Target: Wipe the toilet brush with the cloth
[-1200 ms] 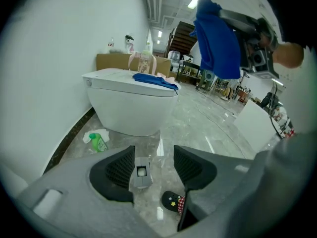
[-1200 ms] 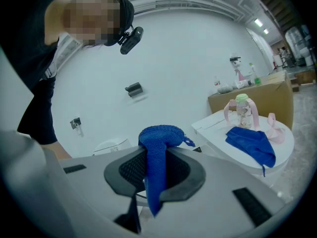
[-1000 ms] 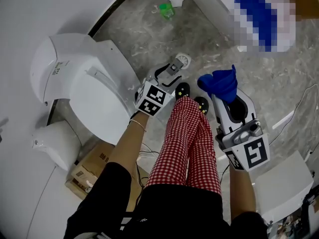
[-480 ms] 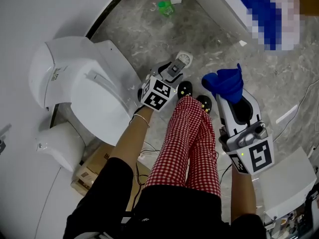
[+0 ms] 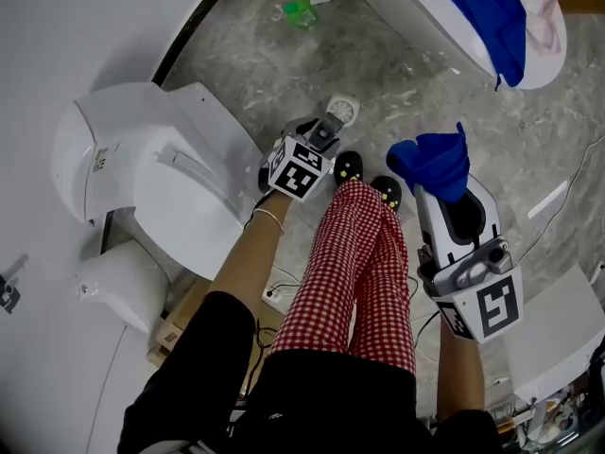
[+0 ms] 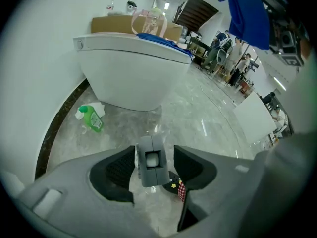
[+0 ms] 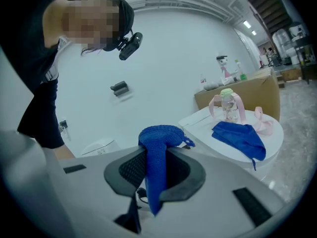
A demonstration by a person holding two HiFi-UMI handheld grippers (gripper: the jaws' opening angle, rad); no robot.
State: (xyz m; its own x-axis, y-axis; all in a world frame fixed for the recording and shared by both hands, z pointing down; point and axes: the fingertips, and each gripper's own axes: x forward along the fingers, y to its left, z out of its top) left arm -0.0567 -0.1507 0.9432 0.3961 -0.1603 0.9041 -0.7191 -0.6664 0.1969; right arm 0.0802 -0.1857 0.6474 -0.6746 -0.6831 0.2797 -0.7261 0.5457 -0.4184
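Left tongs (image 6: 154,157) clamped on toilet brush (image 6: 151,161) handle, held above marble floor (image 5: 454,112), near toilet (image 5: 161,178); right tongs (image 7: 158,155) gripping blue cloth (image 7: 154,177), apart from brush; green bottle (image 6: 91,119) label unreadable; floor runs on to white tub (image 6: 133,78).

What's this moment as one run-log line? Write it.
left tongs: shut on grey toilet brush handle | right tongs: shut on blue woven cloth | cloth and brush: apart | wipe: not yet begun
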